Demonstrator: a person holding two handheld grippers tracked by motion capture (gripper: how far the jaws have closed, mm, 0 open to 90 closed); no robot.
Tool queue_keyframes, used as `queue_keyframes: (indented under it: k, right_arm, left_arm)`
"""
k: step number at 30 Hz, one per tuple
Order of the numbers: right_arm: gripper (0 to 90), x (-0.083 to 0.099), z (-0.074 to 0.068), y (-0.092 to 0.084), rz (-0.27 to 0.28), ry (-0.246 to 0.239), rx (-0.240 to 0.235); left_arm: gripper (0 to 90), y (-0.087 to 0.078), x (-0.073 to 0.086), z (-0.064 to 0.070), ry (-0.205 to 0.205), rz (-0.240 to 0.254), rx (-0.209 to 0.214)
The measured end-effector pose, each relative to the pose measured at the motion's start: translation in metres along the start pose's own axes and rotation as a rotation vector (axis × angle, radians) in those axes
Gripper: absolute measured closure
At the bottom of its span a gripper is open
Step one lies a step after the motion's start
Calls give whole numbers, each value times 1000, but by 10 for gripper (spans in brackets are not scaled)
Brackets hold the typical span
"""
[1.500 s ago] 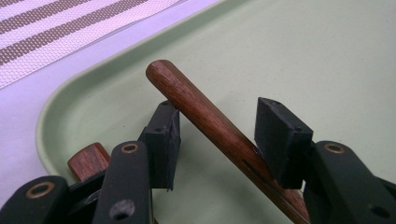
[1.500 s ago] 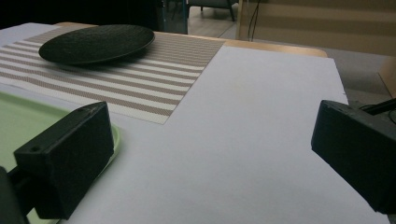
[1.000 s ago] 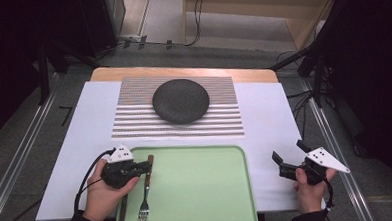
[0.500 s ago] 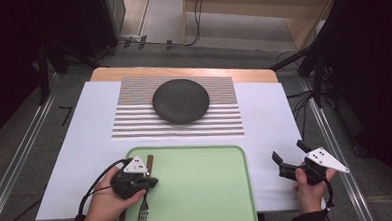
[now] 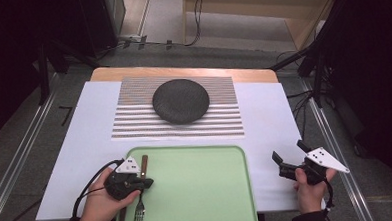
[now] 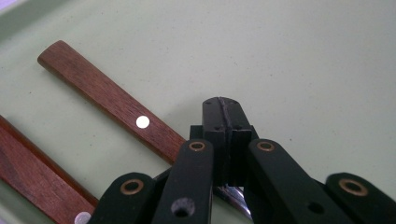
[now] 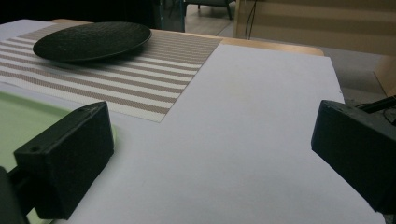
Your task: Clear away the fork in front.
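- The left tongs (image 5: 137, 182) sit at about 8 o'clock on the surface (image 5: 85, 145), over the left edge of the green tray (image 5: 197, 190), held in the person's left hand (image 5: 100, 207).
- In the left gripper view the left tongs (image 6: 225, 109) have their jaws pressed fully together; a bit of shiny metal shows just beneath them, but I cannot tell whether it is pinched.
- The fork (image 5: 140, 213) lies along the tray's left side, tines toward 6 o'clock, its wooden handle (image 6: 112, 100) running under the tongs.
- A second wooden-handled utensil (image 6: 37, 177) lies just beside it, farther toward the tray's rim.
- The dark plate (image 5: 180, 100) rests on the striped placemat (image 5: 134, 123) at 12 o'clock, well apart from the tray.
- The right tongs (image 5: 286, 159) rest at about 4 o'clock on the white sheet, in the person's right hand (image 5: 310, 188).
- In the right gripper view the right tongs (image 7: 210, 154) stand wide apart with nothing between them.
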State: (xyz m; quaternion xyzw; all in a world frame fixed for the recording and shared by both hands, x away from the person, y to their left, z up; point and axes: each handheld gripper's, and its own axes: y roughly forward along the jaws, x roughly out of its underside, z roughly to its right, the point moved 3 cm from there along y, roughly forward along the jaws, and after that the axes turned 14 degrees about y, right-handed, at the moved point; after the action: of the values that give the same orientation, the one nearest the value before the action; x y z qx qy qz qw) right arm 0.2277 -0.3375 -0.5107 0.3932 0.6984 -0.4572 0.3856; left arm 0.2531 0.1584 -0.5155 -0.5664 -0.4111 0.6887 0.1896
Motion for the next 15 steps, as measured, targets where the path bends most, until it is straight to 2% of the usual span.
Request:
queue_keyframes:
  k: [5, 7, 10, 15]
  right_arm:
    - [0, 0, 1, -1, 0, 3, 1]
    - [0, 0, 2, -1, 2, -1, 1]
    - [0, 0, 2, -2, 0, -2, 1]
    - [0, 0, 2, -2, 2, 0, 1]
  left_arm:
    - [895, 0, -1, -1, 1, -2, -6]
    - [861, -1, -3, -1, -5, 11, 6]
    - [713, -6, -8, 1, 0, 67, -18]
    - [413, -17, -14, 1, -5, 156, -95]
